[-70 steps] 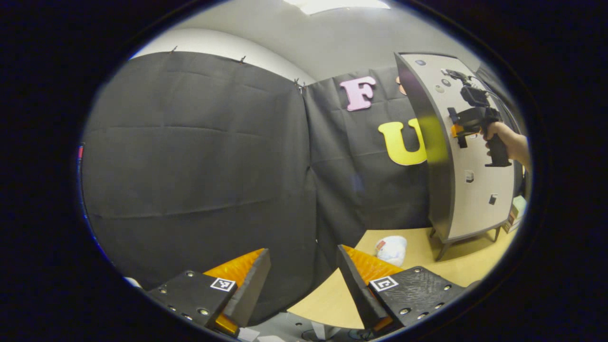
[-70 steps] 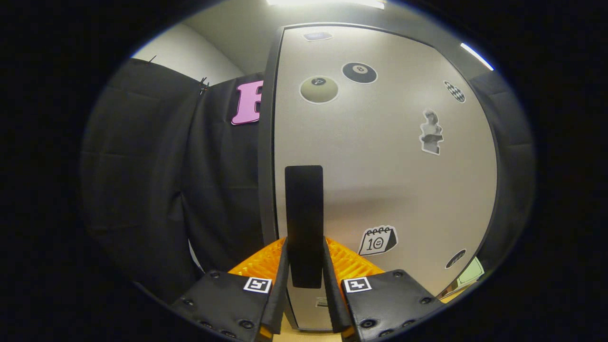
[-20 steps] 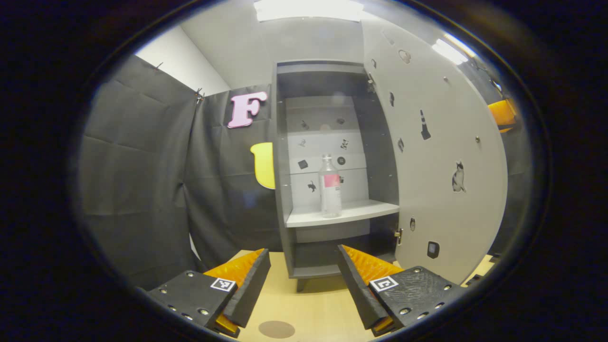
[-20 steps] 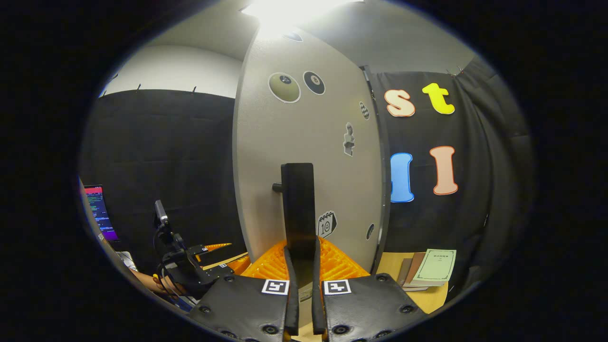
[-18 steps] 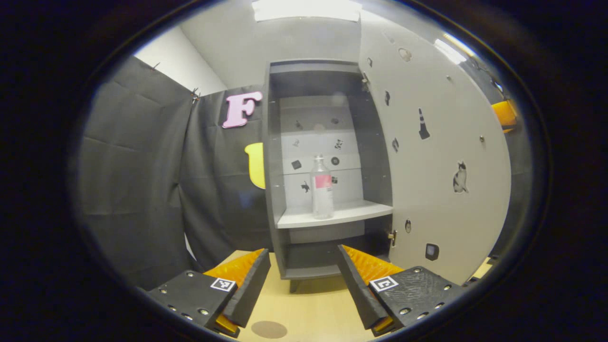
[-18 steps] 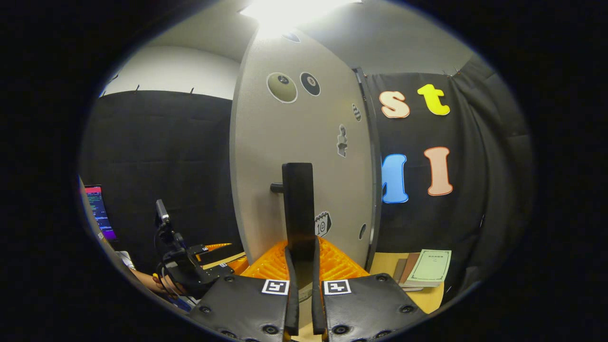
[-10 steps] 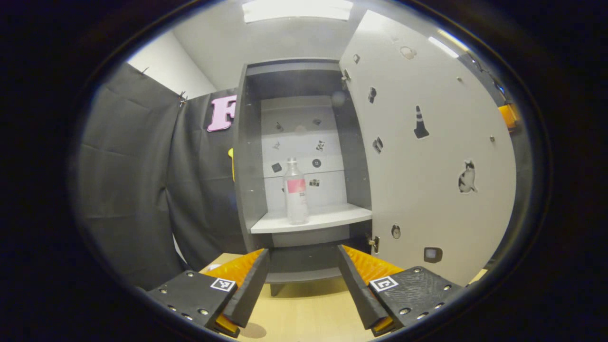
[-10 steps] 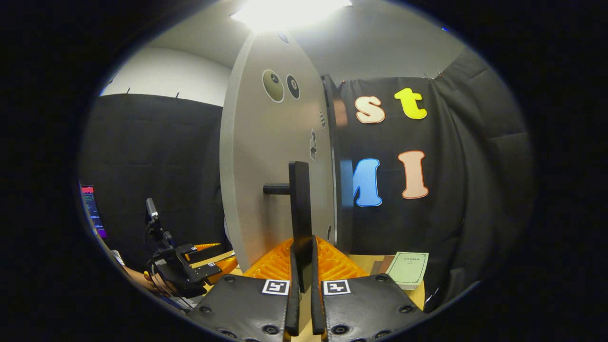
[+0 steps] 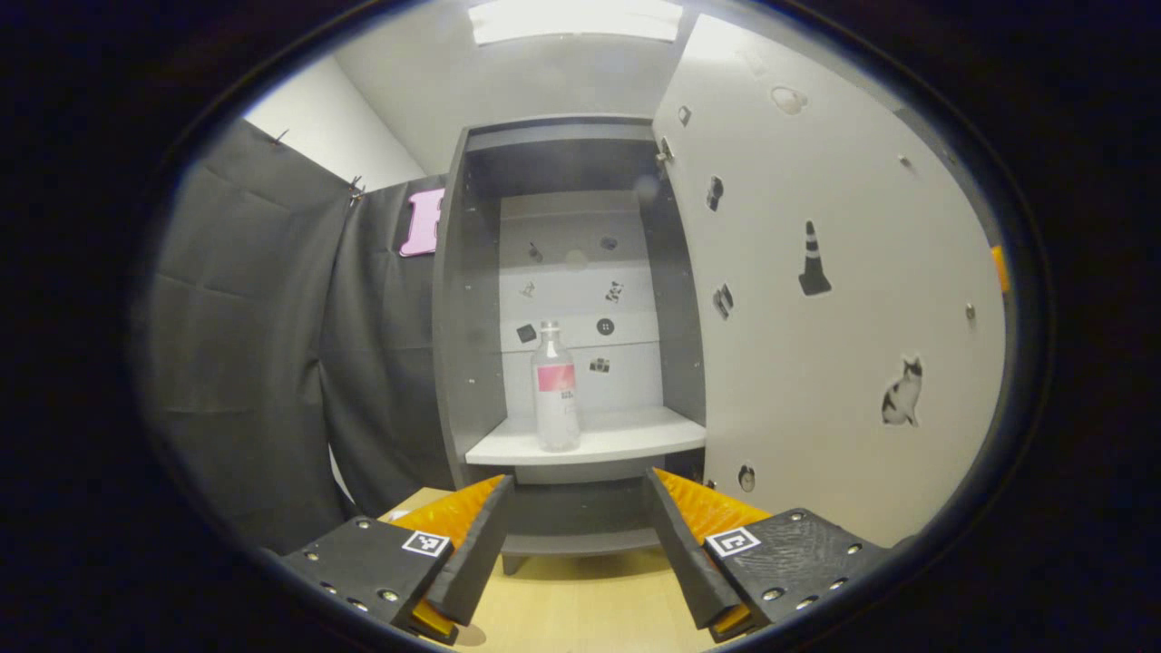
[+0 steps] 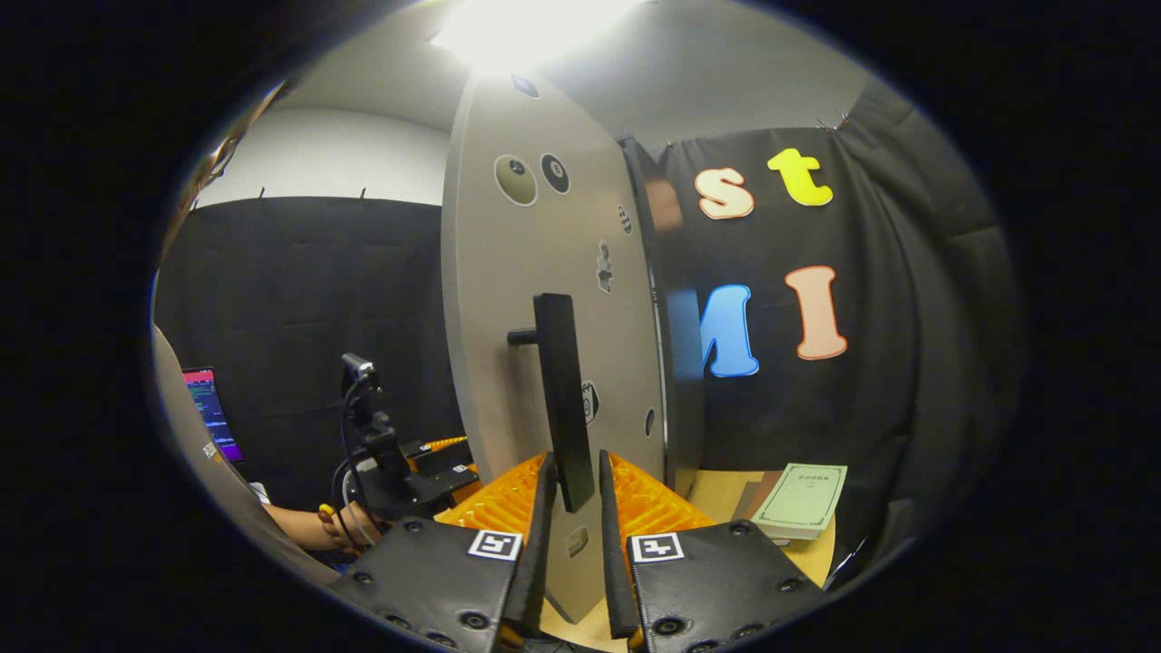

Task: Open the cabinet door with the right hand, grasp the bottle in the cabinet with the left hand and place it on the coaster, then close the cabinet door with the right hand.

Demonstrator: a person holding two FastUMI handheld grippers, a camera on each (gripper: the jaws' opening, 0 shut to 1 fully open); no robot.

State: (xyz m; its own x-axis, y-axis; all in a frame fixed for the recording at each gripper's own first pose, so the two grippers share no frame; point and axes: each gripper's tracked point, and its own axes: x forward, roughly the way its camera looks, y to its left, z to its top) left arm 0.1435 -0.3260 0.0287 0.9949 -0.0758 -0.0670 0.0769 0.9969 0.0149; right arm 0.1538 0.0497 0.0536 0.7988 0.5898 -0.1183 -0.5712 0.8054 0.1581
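Overhead ceiling panel (image 9: 575, 18) lights both views; in the right gripper view it blows out to white glare (image 10: 526, 27). Cabinet (image 9: 562, 163) interior dim up top, shelf (image 9: 590, 444) evenly lit. Door (image 9: 816, 299) bright, soft falloff. Strong fisheye bending at the edges. Focus acceptable, slight softness toward the rims.

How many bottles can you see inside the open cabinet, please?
1. A single bottle stands upright on the middle shelf of the cabinet, toward its left side. The lower compartment is partly hidden behind the left hand-held gripper, so something may sit there unseen.
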